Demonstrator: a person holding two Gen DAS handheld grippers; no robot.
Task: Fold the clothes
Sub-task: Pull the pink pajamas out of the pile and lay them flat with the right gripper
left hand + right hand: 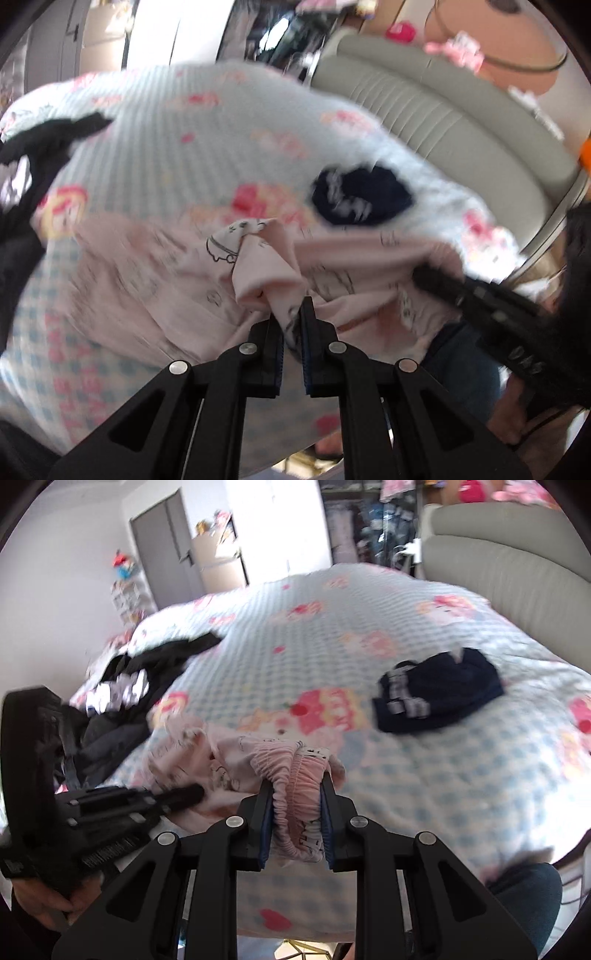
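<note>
Both tools clamped on the same pink garment (236,764), pale pink with small dark printed figures.

Left tool (291,317): jaws nearly together, pinching a bunched fold of the pink fabric; cloth rises in a twisted peak just above the fingertips. Right tool (297,801): jaws held apart by a thick wad of the gathered elastic waistband, pads pressing on it from both sides, band looping down between the fingers.

The garment hangs between the two tools at the near edge of the bed (406,794), the rest of it draped against the bedspread. The bedspread is light blue checked with pink cartoon prints. Each tool shows in the other's view: the right one enters the left wrist view from the right, its tip in the pink cloth; the left one sits at lower left in the right wrist view, a hand (48,904) under it.

Also on the bed: a folded navy garment (439,692) with white lettering, lying alone right of centre, well apart from the pink one. A heap of black clothes (147,675) on the left side, unfolded.

No containers in view that I can make out. Grey padded headboard (498,554) at the far right. Both views are motion-blurred.
</note>
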